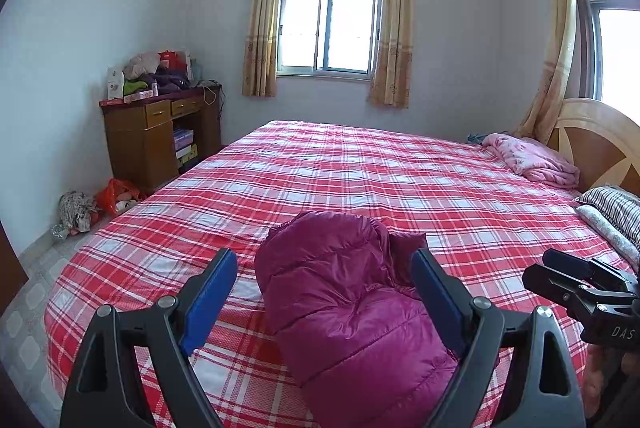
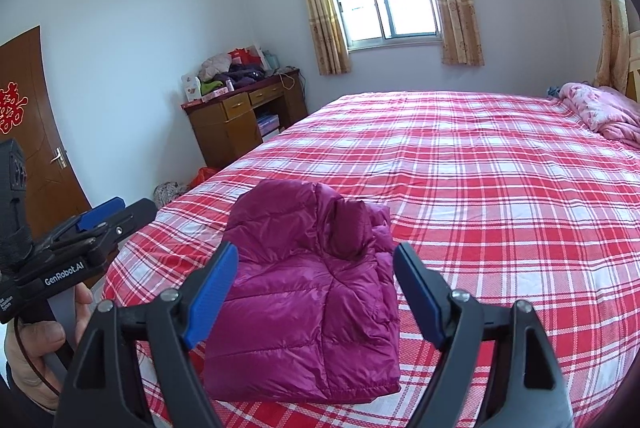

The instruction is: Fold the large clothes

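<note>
Jacket (image 1: 352, 304), magenta and quilted, lies folded into a compact bundle on the near part of your bed (image 1: 360, 171), on the red and white plaid sheet. In your left wrist view it sits between the spread fingers of your left gripper (image 1: 324, 288), whose jaws stand wide and hold nothing; the blue pads (image 1: 210, 302) flank the bundle without clearly touching it. Your right gripper (image 2: 316, 292) does the same from its own side: jaws wide, nothing held, the jacket (image 2: 308, 308) lying between and just beyond the blue pads (image 2: 212, 298).

From the right wrist view you see your left hand (image 2: 36, 344) gripping the handle of the left gripper (image 2: 116, 214) at the left edge, above the bed's near corner. From the left wrist view the right gripper (image 1: 576, 268) shows at the right edge, over the sheet near the striped pillow (image 1: 616, 207).

Farther off, a pink blanket (image 1: 532, 159) lies crumpled by the wooden headboard (image 1: 596, 135). A wooden desk (image 1: 160, 135) stands against the left wall, its surface piled with clothes and boxes, with bags (image 1: 116, 193) on the floor beside it. A curtained window (image 1: 330, 27) sits in the far wall, and a brown door (image 2: 28, 131) with a red paper cutting shows at the left of the right wrist view
</note>
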Tool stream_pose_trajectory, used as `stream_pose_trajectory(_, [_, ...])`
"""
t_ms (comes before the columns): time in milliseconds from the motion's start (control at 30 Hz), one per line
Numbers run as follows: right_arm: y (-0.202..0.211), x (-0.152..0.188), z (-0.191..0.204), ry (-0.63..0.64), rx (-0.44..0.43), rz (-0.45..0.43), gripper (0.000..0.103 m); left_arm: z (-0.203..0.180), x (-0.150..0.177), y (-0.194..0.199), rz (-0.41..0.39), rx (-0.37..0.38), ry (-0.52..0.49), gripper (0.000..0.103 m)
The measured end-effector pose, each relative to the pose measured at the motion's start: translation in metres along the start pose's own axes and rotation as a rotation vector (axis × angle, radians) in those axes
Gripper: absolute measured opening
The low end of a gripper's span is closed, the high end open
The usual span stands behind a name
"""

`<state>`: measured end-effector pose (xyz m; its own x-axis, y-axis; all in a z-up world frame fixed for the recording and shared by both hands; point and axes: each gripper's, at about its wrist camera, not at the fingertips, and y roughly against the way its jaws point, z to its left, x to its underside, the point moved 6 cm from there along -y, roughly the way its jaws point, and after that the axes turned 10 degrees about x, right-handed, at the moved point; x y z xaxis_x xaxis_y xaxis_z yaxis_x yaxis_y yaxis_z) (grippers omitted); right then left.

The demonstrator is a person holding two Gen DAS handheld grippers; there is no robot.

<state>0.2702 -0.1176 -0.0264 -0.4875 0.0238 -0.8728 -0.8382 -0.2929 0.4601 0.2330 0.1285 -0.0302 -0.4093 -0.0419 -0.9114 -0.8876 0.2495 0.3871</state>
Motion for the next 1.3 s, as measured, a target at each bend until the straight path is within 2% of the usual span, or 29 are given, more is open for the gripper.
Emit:
stream_pose_trajectory(467, [-0.003, 0.005, -0.001, -0.008, 0.001, 0.013, 0.083, -0.002, 0.001, 0.002, 0.007, -0.009, 0.001, 0.089])
stream_pose_trajectory(667, [-0.007, 0.01, -0.003, -0.012, 0.0, 0.026, 0.083, 0.005, 0.002, -0.001, 0.018, -0.067, 0.0, 0.089])
stream_pose_trajectory(1167, [-0.009, 0.013, -0.005, -0.013, 0.0, 0.035, 0.083, 0.011, 0.001, 0.0, -0.005, -0.099, 0.021, 0.089])
stream_pose_trajectory(1233, [-0.01, 0.015, -0.005, -0.011, -0.001, 0.038, 0.083, 0.011, 0.002, -0.002, 0.0, -0.121, 0.012, 0.096])
stream_pose_trajectory(1300, [-0.011, 0.016, -0.004, -0.009, -0.003, 0.042, 0.083, 0.011, 0.003, -0.003, -0.003, -0.129, 0.005, 0.097])
